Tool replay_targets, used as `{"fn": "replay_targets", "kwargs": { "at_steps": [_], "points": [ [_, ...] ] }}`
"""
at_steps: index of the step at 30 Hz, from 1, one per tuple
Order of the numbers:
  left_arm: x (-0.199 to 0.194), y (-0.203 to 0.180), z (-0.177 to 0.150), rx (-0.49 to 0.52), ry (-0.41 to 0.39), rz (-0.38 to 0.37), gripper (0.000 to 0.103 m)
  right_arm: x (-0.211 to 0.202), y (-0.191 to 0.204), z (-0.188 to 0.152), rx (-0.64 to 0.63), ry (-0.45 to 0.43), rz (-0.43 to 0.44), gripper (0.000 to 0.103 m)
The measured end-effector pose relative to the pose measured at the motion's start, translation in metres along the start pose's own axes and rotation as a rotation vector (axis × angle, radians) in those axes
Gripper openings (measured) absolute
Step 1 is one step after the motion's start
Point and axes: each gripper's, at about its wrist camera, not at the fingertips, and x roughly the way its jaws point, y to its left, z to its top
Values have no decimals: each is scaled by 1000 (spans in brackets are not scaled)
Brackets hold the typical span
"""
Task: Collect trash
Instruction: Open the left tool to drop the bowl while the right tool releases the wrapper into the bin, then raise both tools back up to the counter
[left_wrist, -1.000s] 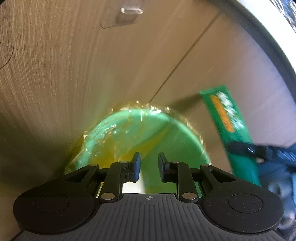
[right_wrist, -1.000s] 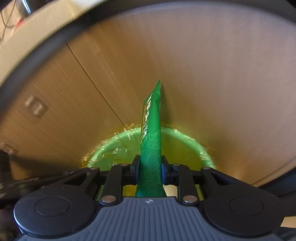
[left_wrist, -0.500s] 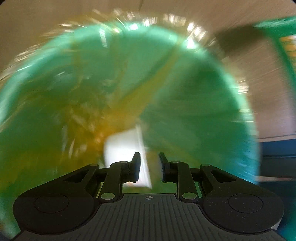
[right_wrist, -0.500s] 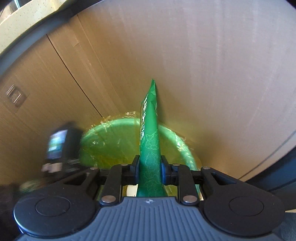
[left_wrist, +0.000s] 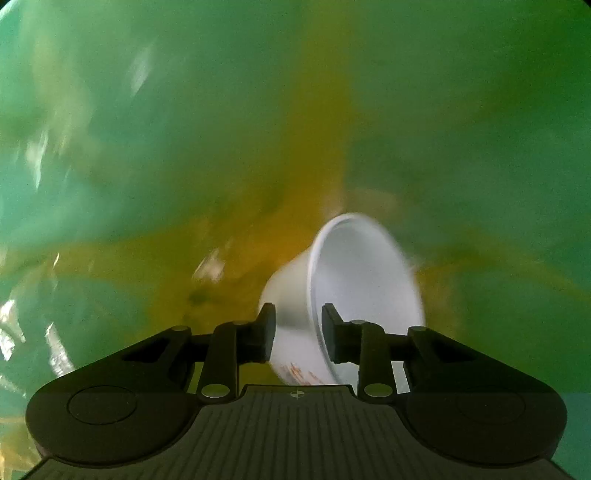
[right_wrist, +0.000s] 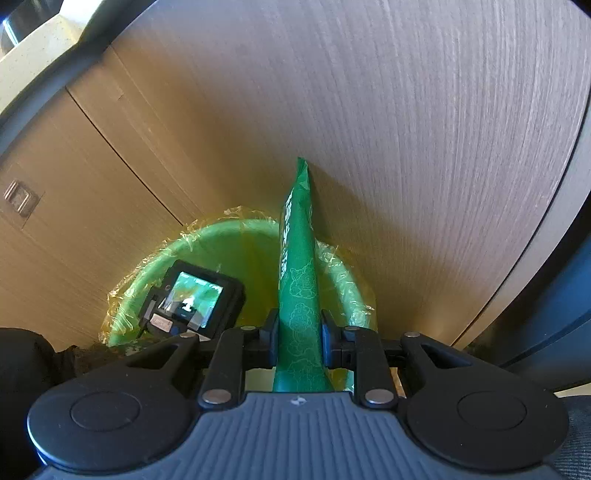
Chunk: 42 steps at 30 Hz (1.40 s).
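Observation:
A green bin lined with a yellow plastic bag stands on the floor against wooden cabinet fronts. My left gripper is down inside the bin, whose lined wall fills its view. Its jaws are a little apart and a white paper cup lies tilted just past the fingertips, its wall between them; the view is blurred and I cannot tell whether they grip it. The left gripper's camera back shows over the bin in the right wrist view. My right gripper is shut on a green snack wrapper above the bin's rim.
Wooden cabinet doors rise behind the bin, with a recessed handle at the left. A dark edge runs down the right side. A pale countertop shows at the top left.
My left gripper has plunged from above the bin down into it, and the white cup now shows at its fingertips. My right gripper has held the wrapper and come closer over the bin.

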Motion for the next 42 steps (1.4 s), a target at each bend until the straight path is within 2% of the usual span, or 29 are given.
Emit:
{"fn": "replay_targets", "kwargs": {
  "at_steps": [1,4,7,8,10,11,12,15,17,21,25,26,27,29,34,38,42],
  "points": [
    [4,6,-1,-14,17,-14,23,0,0,2,1,-1,6,21],
    [15,20,-5,-36,34,-97,19,-4,0,4,-3,-7,15,21],
    [27,26,-8,-40,-1,-315,15,-5,-2,2,-8,-6,17,21],
    [31,25,-8,-30,5,-302,15,-3,-1,1,-11,-3,15,21],
    [37,23,-7,-15,43,-192,18,0,-2,2,-16,6,1,21],
    [35,23,-7,-24,46,-172,22,1,-3,1,-16,11,-4,21],
    [27,28,-8,-46,33,-184,23,3,-3,1,-14,15,-4,21],
    [-17,43,-12,-97,-34,-331,23,9,-1,3,-6,28,16,21],
    [-60,54,-19,-106,-111,-408,23,16,-1,5,17,51,45,21],
    [-153,74,-58,-96,-331,-432,23,32,15,13,8,78,99,21],
    [-233,101,-104,-197,-492,-470,23,53,48,15,-71,1,119,24],
    [-246,107,-115,-223,-519,-459,23,60,54,16,-91,-7,107,29],
    [-258,113,-127,-246,-543,-447,23,66,60,17,-115,-4,88,39],
    [-266,119,-147,-293,-583,-441,23,71,66,19,-138,-5,54,45],
    [-300,131,-182,-385,-635,-455,23,49,65,22,-133,-44,33,46],
    [-320,133,-204,-388,-659,-461,23,10,72,28,-141,-95,17,46],
    [-362,130,-225,-328,-699,-480,23,-41,93,43,-221,-202,33,54]
  ]
}}
